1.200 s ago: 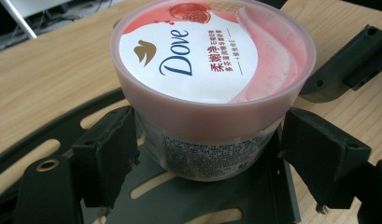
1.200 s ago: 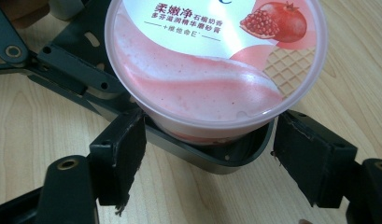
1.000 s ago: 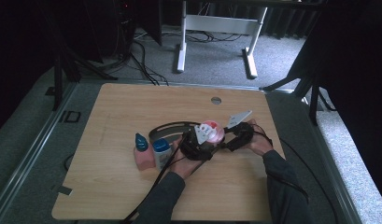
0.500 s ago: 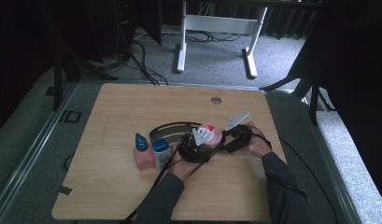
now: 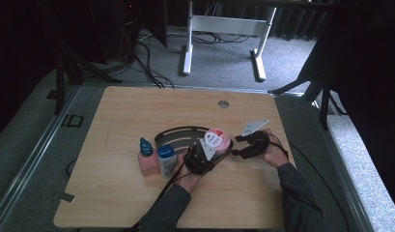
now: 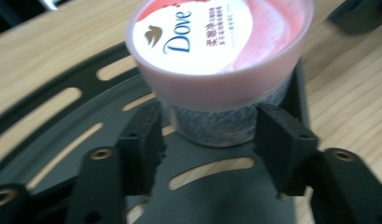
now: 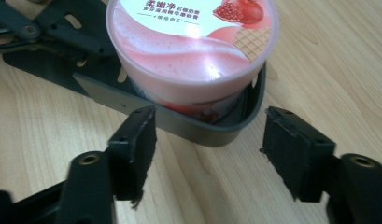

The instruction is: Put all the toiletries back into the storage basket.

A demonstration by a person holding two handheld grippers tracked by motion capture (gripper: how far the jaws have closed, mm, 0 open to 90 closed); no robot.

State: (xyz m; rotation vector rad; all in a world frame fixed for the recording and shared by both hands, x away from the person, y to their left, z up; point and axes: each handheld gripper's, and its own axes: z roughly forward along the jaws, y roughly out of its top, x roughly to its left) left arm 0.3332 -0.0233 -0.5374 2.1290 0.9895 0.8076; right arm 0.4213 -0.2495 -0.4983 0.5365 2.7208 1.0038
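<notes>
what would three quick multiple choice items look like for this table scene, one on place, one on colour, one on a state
1. Where does the Dove cup stand?
A. on the black slotted tray
B. on the bare table
C. on the floor

2. What colour is the cup's lid?
A. green
B. pink and white
C. yellow

3. How does the left claw stand?
A. shut empty
B. jaws either side of the cup's base, just closing in
C. clamped on a blue-capped bottle

Answers:
1 A: slotted black metal lies under the cup.
2 B: pink swirl around a white label.
3 B: both pads flank the base, whether touching is unclear.
</notes>
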